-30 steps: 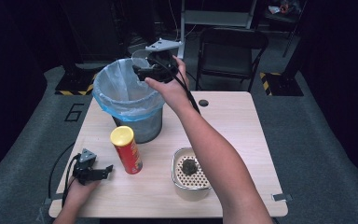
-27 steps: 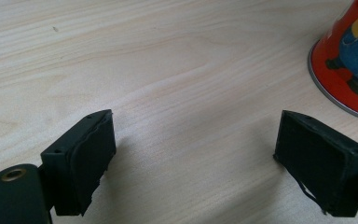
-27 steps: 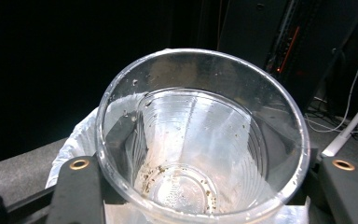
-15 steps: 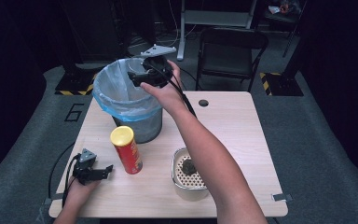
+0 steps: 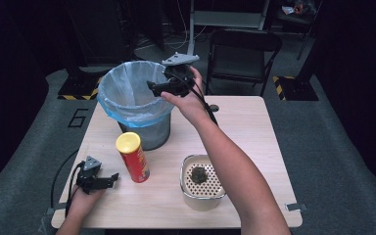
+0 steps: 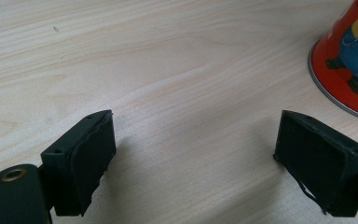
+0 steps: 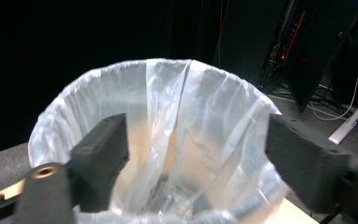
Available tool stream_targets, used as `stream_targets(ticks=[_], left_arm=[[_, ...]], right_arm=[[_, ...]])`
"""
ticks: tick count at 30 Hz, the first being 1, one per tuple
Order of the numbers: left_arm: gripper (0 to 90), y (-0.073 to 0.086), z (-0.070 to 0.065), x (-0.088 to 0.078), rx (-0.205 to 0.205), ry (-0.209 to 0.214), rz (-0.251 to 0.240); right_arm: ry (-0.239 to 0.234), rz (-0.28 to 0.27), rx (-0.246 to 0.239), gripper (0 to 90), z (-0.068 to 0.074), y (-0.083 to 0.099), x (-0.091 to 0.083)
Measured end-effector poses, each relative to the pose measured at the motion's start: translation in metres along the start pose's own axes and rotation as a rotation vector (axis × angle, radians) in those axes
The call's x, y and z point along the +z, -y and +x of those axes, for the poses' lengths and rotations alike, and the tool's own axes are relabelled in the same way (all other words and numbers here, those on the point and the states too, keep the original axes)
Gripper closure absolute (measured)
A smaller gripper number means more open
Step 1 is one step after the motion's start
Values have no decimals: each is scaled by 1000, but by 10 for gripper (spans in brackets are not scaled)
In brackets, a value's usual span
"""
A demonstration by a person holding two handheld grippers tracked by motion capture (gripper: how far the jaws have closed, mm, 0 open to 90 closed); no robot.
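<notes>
Right gripper [image 5: 152,88] has dipped toward the bin [image 5: 133,100], jaws just closing slightly, spread and empty; I risk snagging the liner [image 7: 182,140] beneath them.

Crinkled translucent plastic bin liner [image 7: 182,135], matt wooden table [image 6: 168,70]

The table [image 5: 235,127] is lit brightly from above; the surroundings are left dark, and the right gripper view is blurred.
</notes>
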State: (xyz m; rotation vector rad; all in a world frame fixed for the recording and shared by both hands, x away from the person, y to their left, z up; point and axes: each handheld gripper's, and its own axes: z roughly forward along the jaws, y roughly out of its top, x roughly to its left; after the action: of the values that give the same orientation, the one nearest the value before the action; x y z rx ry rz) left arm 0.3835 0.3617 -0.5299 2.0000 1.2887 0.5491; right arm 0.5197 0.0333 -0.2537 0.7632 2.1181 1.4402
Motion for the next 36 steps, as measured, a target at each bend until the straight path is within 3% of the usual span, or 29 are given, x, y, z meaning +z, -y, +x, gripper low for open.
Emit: stream_targets(ticks=[4,11,15,24,25,30,36], left_arm=[[120,0,0,0,-2,-4,-7],[122,1,-3,0,-21,-8,-14],[139,-1,-5,-2,-13,7,14],[143,-6,-9,-8,-20,26,-11],[143,-7,-10,-10,-24,32,-8],[159,-11,-14,-16,-38,69,-31],[160,-14,-20,-24,-7,85,-40]], right_arm=[[-24,-10,3,283,-6,8,-14],[-19,-10,-12,312,-14,25,-44],[5,-4,-18,312,-21,38,-61],[49,-19,-12,313,-30,67,-89],[75,-25,-15,326,-32,76,-95],[98,-31,6,329,-36,96,-103],[110,-16,29,329,-40,118,-110]])
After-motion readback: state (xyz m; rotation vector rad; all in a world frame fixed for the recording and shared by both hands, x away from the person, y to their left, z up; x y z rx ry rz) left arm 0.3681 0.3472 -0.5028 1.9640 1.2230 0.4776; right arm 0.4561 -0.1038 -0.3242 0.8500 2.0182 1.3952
